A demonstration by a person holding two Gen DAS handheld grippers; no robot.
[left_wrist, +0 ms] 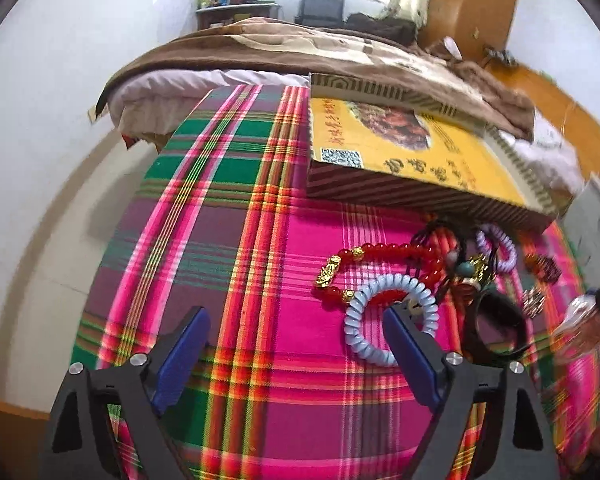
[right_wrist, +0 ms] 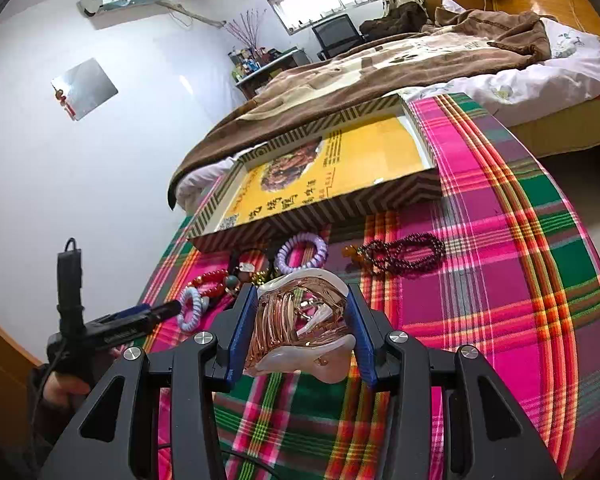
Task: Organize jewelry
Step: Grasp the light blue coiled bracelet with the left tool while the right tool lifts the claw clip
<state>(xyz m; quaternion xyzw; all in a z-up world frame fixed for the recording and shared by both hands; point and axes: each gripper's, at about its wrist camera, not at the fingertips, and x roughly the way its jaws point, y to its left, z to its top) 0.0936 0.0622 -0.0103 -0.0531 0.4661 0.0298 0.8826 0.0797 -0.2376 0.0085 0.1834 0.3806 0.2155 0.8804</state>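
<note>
Clamped between the blue pads of the right gripper (right_wrist: pixel 300 320) is a rose-gold hair claw (right_wrist: pixel 300 328), lifted over the plaid cloth (right_wrist: pixel 480 280). To its left, the left gripper (left_wrist: pixel 296 344) hangs spread and empty, one pad over a pale blue coil bracelet (left_wrist: pixel 364 344). Red beads (left_wrist: pixel 380 252), a purple coil (right_wrist: pixel 300 254) and dark beads (right_wrist: pixel 400 254) lie near the far yellow box (right_wrist: pixel 320 168).

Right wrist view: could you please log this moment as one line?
right tool: shut on hair claw clip | left tool: open, over blue coil band | box: empty

Glossy translucent plastic hair claw (right_wrist: pixel 304 324); matt woven plaid cloth (right_wrist: pixel 480 280)
</note>
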